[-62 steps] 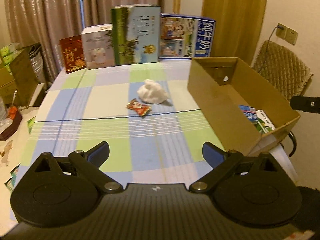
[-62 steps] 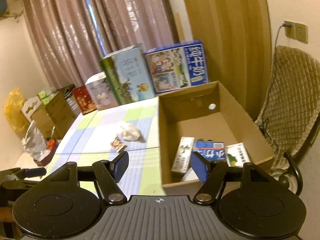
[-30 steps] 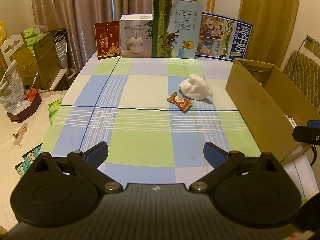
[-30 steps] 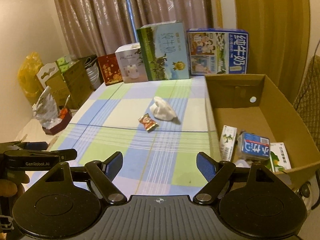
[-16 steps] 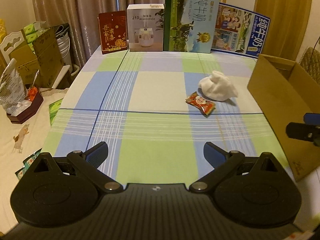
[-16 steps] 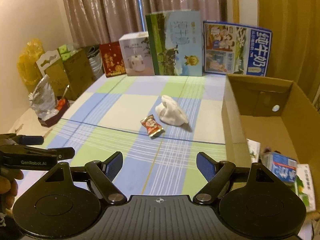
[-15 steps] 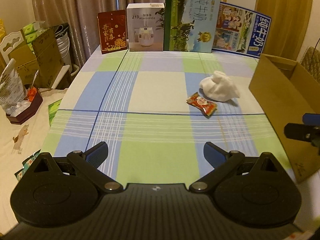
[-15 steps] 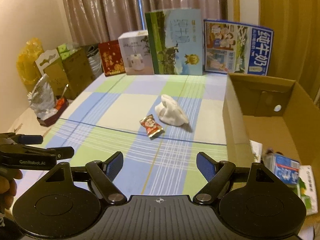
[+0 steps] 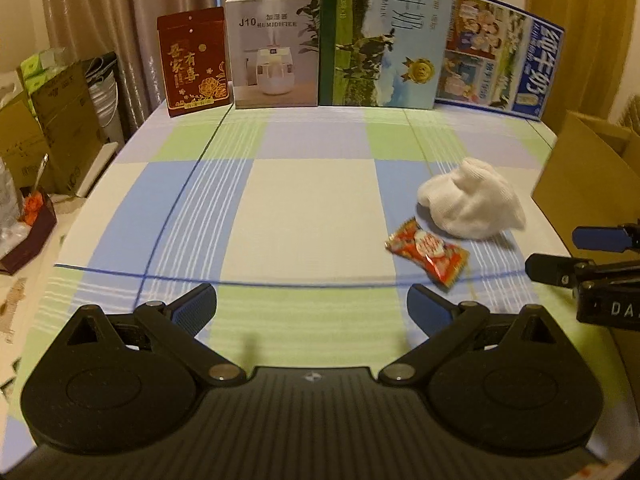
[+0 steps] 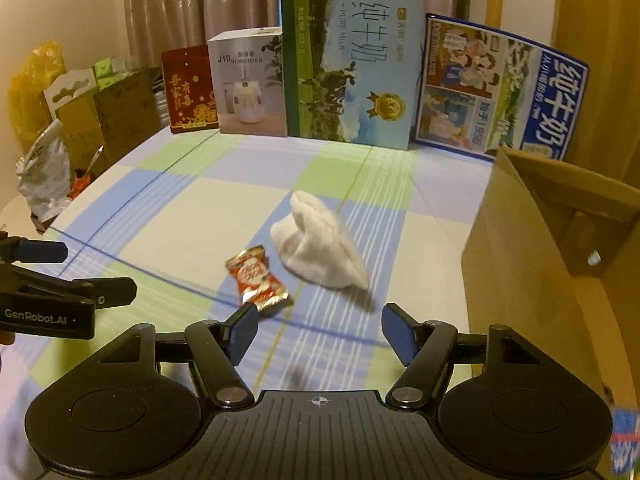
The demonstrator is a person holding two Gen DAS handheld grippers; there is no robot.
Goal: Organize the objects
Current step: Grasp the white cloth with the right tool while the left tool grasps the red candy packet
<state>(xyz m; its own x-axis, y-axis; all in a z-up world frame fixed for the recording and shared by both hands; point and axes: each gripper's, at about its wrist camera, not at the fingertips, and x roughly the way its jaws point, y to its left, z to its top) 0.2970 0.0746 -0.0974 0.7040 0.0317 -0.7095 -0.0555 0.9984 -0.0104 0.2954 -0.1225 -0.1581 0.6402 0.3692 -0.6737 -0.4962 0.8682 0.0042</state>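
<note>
Both my grippers had advanced over the table [image 9: 312, 204]. Left gripper [image 9: 312, 306] and right gripper [image 10: 316, 330] stood spread wide, empty; candy wrapper [image 10: 260, 280] lay just beside the white sock [image 10: 320, 248], near the cardboard box [image 10: 532, 264].

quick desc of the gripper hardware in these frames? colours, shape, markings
Left gripper and right gripper match: matte black bodies, ribbed centre plate, two round discs, silver pivot screws, angled black arms ending in blue pads. From the side, the left reads "GenRobot.AI" in white; the right shows "DA", cut off. No cables visible.
</note>
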